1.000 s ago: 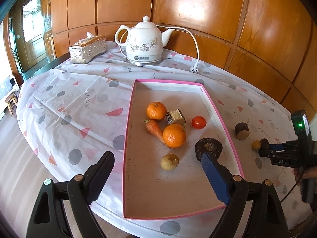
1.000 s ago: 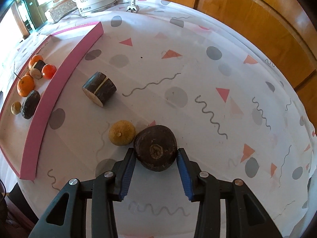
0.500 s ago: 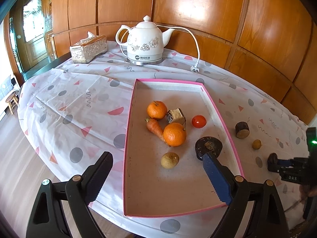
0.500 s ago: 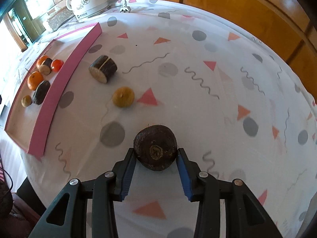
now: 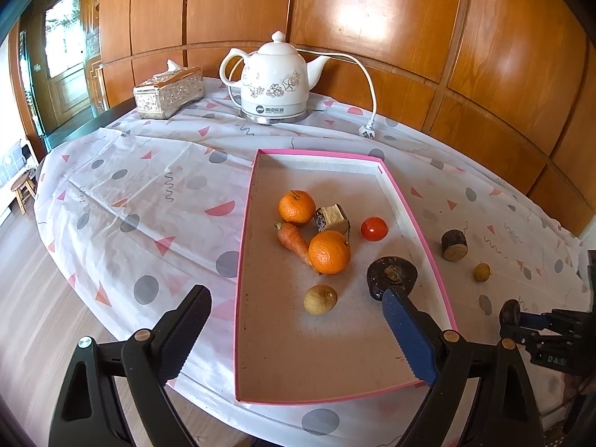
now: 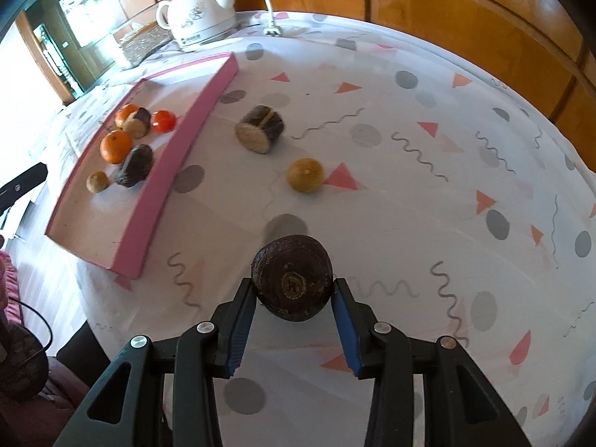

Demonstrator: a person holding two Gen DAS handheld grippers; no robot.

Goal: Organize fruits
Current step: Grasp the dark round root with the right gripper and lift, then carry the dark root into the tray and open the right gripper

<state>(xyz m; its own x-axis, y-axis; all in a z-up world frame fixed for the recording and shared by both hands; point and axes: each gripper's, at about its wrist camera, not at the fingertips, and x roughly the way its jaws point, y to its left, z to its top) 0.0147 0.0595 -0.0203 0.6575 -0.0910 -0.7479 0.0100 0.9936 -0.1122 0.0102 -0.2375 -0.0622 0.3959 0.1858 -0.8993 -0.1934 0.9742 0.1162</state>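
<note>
Right wrist view: the right gripper (image 6: 294, 298) clamped a dark round fruit (image 6: 292, 277) between both pads, above the tablecloth (image 6: 409, 193) near its front edge, well apart from the pink tray (image 6: 164, 171). The left gripper (image 5: 294, 329) stood spread wide, gripping nothing, over the tray's near edge; another dark fruit (image 5: 391, 273) lay by the tray's right wall.

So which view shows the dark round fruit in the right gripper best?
The right wrist view: the dark round fruit fills the centre, clamped by the right gripper. The left wrist view shows it only small and dim at the right edge.
</note>
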